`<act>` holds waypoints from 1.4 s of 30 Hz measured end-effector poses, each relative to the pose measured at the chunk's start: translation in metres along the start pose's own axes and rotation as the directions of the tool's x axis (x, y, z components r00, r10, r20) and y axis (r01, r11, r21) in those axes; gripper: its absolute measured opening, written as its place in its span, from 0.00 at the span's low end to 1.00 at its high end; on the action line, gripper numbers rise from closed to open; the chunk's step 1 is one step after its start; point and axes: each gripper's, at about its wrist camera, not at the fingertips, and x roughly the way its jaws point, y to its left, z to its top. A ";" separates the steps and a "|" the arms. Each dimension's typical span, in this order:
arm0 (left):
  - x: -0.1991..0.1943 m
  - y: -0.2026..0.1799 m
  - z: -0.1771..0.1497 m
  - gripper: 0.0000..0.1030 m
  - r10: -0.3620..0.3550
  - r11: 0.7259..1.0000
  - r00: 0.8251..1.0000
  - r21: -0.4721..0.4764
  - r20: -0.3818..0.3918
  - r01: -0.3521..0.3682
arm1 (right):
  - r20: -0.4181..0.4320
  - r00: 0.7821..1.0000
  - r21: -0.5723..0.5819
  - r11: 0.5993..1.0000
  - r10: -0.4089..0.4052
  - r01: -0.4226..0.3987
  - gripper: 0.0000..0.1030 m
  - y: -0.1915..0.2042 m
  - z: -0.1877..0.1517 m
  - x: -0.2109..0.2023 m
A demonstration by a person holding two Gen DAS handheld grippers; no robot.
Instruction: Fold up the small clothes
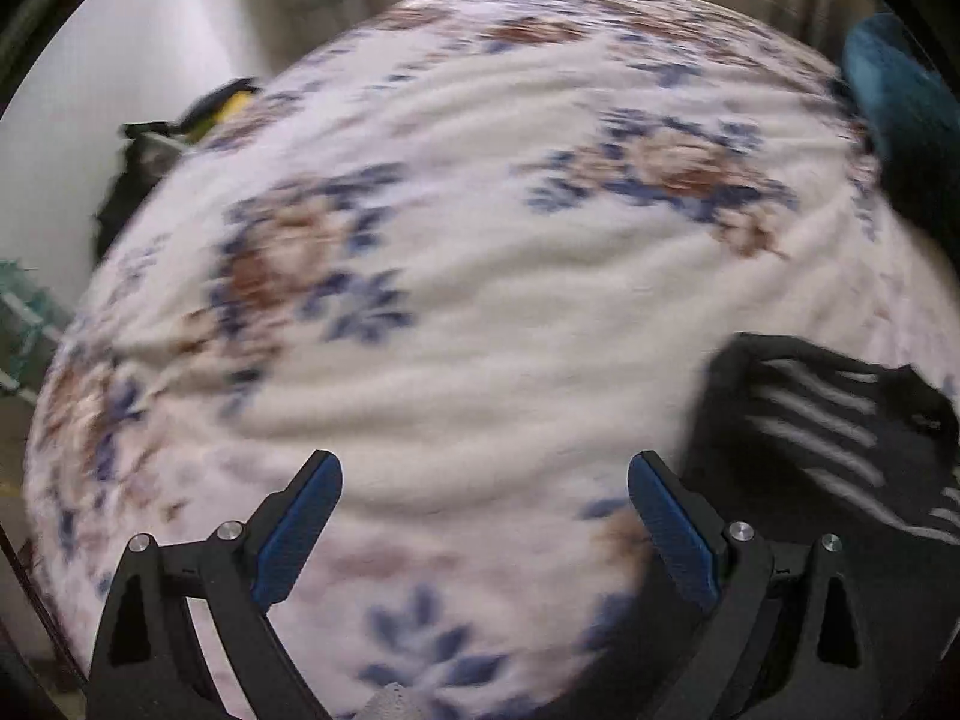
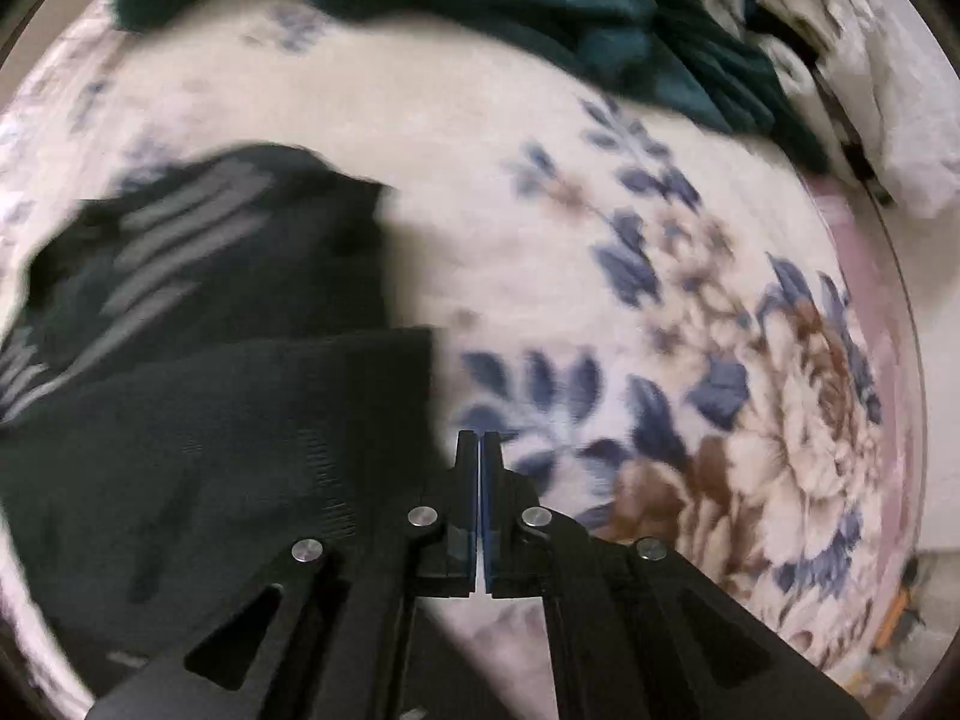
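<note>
Left wrist view: the left gripper sits at the bottom of the frame, its two blue-padded fingers spread wide with nothing between them. It hovers over a floral blanket, white with blue and brown flowers, which fills most of the frame. The black garment with grey stripes lies at the lower right, just beside the right-hand finger; whether it touches that finger cannot be told through the blur. A teal cloth shows at the upper right edge. A dark heap with a yellow patch sits off the blanket's edge at the upper left.

Right wrist view: the right gripper reaches up from the bottom centre, its fingers pressed together with only a thin slit between the pads; no cloth is seen between the tips. The black garment with grey stripes spreads over the left half of the frame, its nearest edge just left of the fingertips, lying on the floral blanket. The teal cloth is bunched along the top, well apart from the gripper. A white crumpled fabric lies at the upper right.
</note>
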 end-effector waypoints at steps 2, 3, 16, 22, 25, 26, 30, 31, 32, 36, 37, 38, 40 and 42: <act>0.000 0.011 -0.009 0.95 0.050 0.999 0.999 -0.001 -0.005 -0.050 | 0.041 0.997 -0.044 0.997 0.062 -0.060 0.18 0.023 0.000 -0.026; 0.003 0.014 -0.012 0.95 0.061 0.998 0.998 0.001 -0.014 -0.061 | 0.051 0.990 -0.066 0.989 0.133 -0.129 0.40 0.040 0.001 -0.037; 0.048 0.046 -0.012 0.95 0.048 0.993 0.991 -0.102 -0.125 -0.061 | -0.334 0.864 -0.594 0.628 0.377 -0.503 0.59 0.388 0.026 0.016; 0.056 0.046 -0.013 0.95 0.016 0.994 0.990 -0.108 -0.141 -0.031 | -0.326 0.870 -0.644 0.587 0.370 -0.491 0.02 0.405 0.021 0.025; 0.055 0.042 -0.011 0.95 -0.004 0.993 0.989 -0.116 -0.146 -0.013 | -0.252 0.887 -0.594 0.663 0.386 -0.457 0.02 0.391 0.037 0.020; 0.054 0.039 -0.010 0.95 -0.010 0.993 0.989 -0.115 -0.147 -0.007 | -0.238 0.891 -0.568 0.689 0.386 -0.450 0.02 0.385 0.044 0.021; 0.045 0.026 -0.002 0.95 -0.043 0.995 0.991 -0.096 -0.130 0.031 | -0.279 0.883 -0.496 0.731 0.379 -0.470 0.02 0.365 0.058 0.034; 0.042 0.021 0.001 0.95 -0.064 0.995 0.990 -0.087 -0.123 0.053 | -0.302 0.872 -0.467 0.738 0.384 -0.487 0.02 0.360 0.062 0.034; 0.040 0.015 0.005 0.95 -0.088 0.994 0.989 -0.076 -0.119 0.079 | -0.306 0.870 -0.450 0.747 0.386 -0.490 0.04 0.355 0.063 0.034; 0.041 -0.021 0.026 0.95 -0.172 0.984 0.978 0.025 -0.118 0.176 | -0.247 0.881 -0.371 0.801 0.403 -0.470 0.42 0.320 0.077 0.016; 0.046 -0.036 0.031 0.95 -0.190 0.977 0.973 0.075 -0.135 0.201 | -0.209 0.890 -0.354 0.817 0.405 -0.455 0.51 0.307 0.078 0.010; 0.050 -0.050 0.034 0.95 -0.189 0.970 0.971 0.124 -0.145 0.208 | -0.164 0.901 -0.329 0.839 0.401 -0.433 0.61 0.287 0.078 0.003; 0.059 -0.078 0.041 0.95 -0.138 0.952 0.982 0.256 -0.132 0.168 | -0.113 0.921 -0.264 0.882 0.373 -0.390 0.62 0.246 0.073 -0.006; 0.070 -0.094 0.045 0.95 -0.095 0.930 0.989 0.344 -0.114 0.129 | -0.094 0.925 -0.160 0.911 0.368 -0.379 0.62 0.198 0.060 -0.010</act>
